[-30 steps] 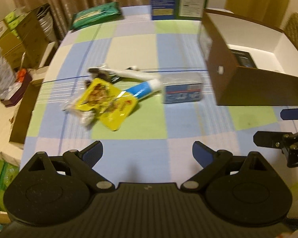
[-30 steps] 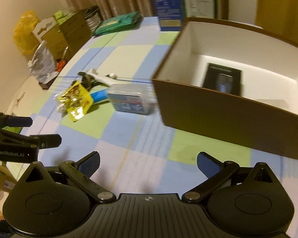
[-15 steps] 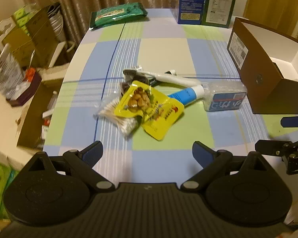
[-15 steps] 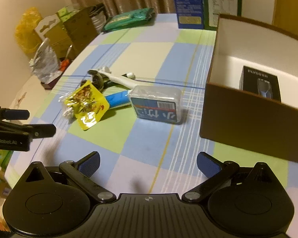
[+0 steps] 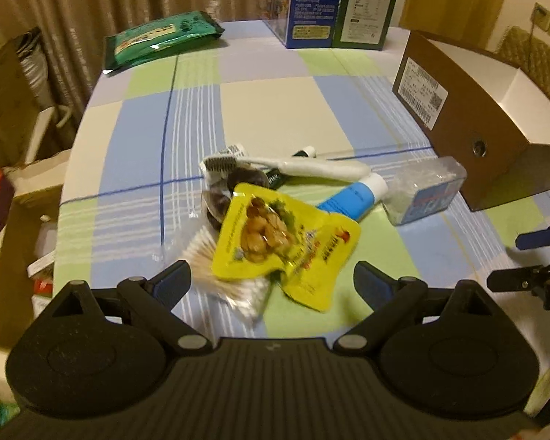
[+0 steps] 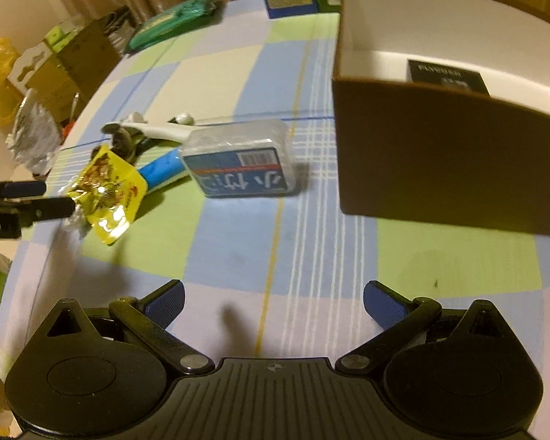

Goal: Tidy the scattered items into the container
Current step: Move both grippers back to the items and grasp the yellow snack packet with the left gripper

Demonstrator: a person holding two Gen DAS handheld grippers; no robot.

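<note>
Black left hand-held gripper [image 5: 271, 275] wide open, empty, above crinkled yellow snack pouch [image 5: 282, 242] on checked desk [image 5: 275, 110]. Right hand-held gripper [image 6: 273, 300] wide open, empty, over bare cloth. Clear plastic toothpick box with blue label [image 6: 240, 163] near open brown cardboard box [image 6: 440, 161]; blue-white tube [image 5: 352, 200], white brush [image 5: 293, 165] in pile.

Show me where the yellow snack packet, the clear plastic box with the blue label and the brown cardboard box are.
yellow snack packet [image 5: 282, 238], left wrist view, middle of its printed front.
clear plastic box [image 6: 238, 172], right wrist view, its blue label.
brown cardboard box [image 6: 440, 161], right wrist view, its near outer wall.
</note>
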